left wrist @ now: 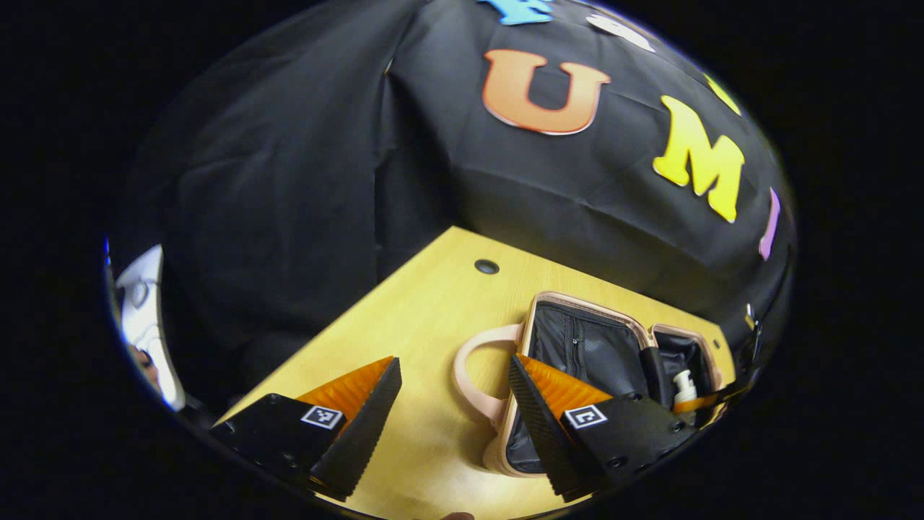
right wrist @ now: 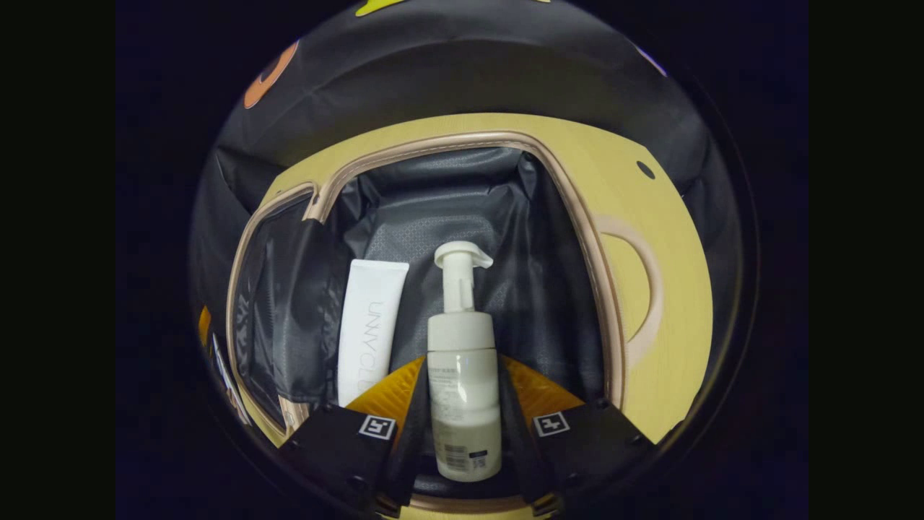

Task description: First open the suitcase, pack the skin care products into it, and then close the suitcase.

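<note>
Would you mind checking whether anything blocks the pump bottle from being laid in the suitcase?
Nothing visible does. The right gripper holds the pump bottle over the open suitcase; the lining below is bare, and the tube lies apart to one side.

Suitcase [right wrist: 462, 202] interior open behind pump bottle [right wrist: 463, 375]; tube [right wrist: 369, 325] beside.
</note>
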{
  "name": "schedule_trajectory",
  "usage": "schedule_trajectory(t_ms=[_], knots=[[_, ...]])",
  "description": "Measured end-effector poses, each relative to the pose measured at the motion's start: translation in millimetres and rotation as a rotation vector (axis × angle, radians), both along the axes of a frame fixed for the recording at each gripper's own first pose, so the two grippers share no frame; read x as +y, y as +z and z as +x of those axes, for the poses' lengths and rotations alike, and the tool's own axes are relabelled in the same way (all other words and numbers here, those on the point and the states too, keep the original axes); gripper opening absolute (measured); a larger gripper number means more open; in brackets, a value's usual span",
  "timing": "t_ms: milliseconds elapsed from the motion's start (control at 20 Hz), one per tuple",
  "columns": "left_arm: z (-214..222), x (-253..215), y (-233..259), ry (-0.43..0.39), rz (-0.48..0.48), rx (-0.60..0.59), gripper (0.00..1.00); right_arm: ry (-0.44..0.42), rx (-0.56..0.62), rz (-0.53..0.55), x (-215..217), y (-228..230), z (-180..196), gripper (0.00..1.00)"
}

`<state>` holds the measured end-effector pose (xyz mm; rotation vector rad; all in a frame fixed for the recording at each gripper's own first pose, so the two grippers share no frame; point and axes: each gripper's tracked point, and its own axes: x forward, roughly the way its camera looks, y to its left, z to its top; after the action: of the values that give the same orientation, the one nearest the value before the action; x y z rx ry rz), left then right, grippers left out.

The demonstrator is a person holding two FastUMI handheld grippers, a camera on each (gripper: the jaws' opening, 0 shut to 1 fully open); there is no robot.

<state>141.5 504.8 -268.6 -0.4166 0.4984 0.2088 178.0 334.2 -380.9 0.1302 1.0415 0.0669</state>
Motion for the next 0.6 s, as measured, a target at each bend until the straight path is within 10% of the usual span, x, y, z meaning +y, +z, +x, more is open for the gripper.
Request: schedule_trajectory(t_ms=[200, 600], knots=[[11.2, -6.1, -37.0, 0.008, -0.263, 0.041, 0.96, 0.037, -0.013, 0.056, 7.5, 11.8, -10.0, 0.81], [28.5, -27.3, -67.7, 0.023, -0.633, 0.029, 0.83, 0.130, -0.167, 0.149, -21.6, 124.2, -80.6, 0.82]])
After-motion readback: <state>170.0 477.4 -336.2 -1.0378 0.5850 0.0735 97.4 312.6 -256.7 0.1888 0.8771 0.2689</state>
